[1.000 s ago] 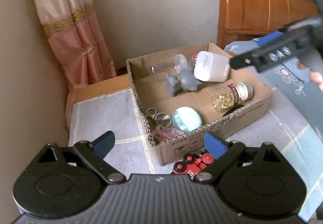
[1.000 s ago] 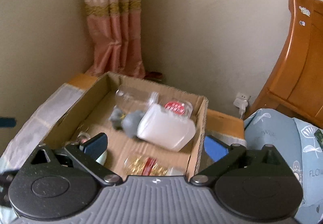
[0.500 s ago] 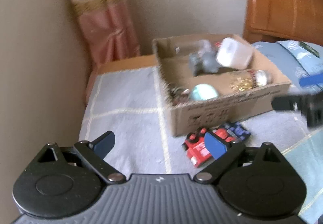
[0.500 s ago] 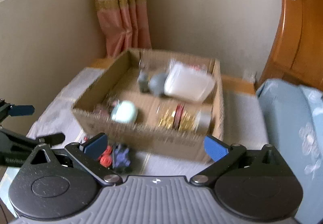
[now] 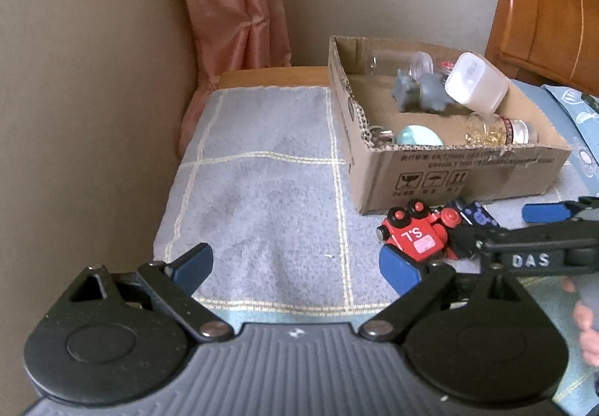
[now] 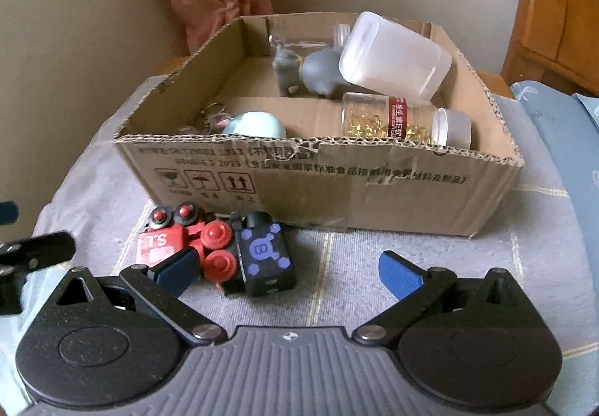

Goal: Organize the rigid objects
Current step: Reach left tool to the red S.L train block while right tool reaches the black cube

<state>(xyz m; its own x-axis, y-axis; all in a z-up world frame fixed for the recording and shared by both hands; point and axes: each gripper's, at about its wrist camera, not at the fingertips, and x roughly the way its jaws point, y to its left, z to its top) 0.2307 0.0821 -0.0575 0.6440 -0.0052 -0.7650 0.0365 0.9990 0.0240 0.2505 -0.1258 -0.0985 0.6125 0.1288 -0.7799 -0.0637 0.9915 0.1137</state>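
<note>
A cardboard box (image 6: 374, 187) on the grey cloth holds a white plastic jar (image 6: 395, 54), a grey animal figure (image 6: 310, 73), a clear bottle of gold bits (image 6: 397, 120), a pale teal round thing (image 6: 254, 124) and some key rings. In front of the box lie a red toy train (image 6: 187, 243) and a black-and-blue block (image 6: 264, 258). My right gripper (image 6: 288, 270) hangs open just before these toys, nothing between its fingers. My left gripper (image 5: 295, 262) is open over bare cloth, the red toy train (image 5: 415, 236) beside its right finger. The right gripper (image 5: 520, 228) reaches in from the right there.
A beige wall runs close along the left, with a pink curtain (image 5: 232, 4) in the corner. A wooden headboard (image 5: 550, 4) stands behind the box at right, blue patterned bedding (image 6: 561, 139) beside it. Grey chequered cloth (image 5: 262, 191) stretches left of the box. A person's fingers (image 5: 584, 322) show at lower right.
Both grippers have drawn back and sunk from above the box to the cloth in front of it. The toy train and block have come into full view; both grippers stayed open.
</note>
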